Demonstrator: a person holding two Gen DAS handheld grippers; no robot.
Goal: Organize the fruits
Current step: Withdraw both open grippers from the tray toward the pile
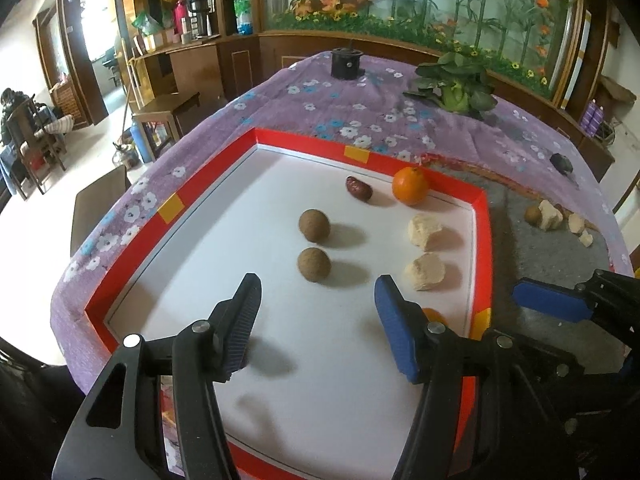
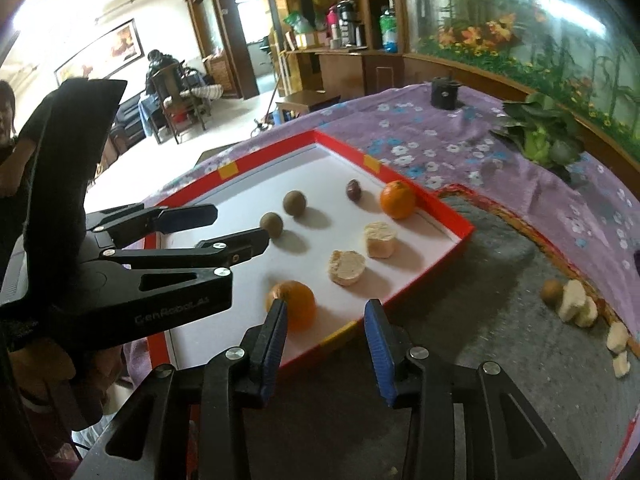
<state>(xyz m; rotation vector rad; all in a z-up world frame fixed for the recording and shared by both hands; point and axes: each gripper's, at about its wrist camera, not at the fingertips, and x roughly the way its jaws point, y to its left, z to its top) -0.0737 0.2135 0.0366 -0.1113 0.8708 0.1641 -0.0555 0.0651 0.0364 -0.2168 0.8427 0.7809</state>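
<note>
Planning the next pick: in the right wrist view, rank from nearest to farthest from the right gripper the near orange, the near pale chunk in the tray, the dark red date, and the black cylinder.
From the right gripper:
1. Near orange, by its left finger.
2. Near pale chunk, mid-tray.
3. Dark red date, near the tray's far wall.
4. Black cylinder, on the far floral cloth.

A home living-dining room: wooden cabinets (image 1: 240,60), a thermos flask (image 1: 198,12), dining chairs (image 2: 176,100), a framed painting (image 2: 100,50).
</note>
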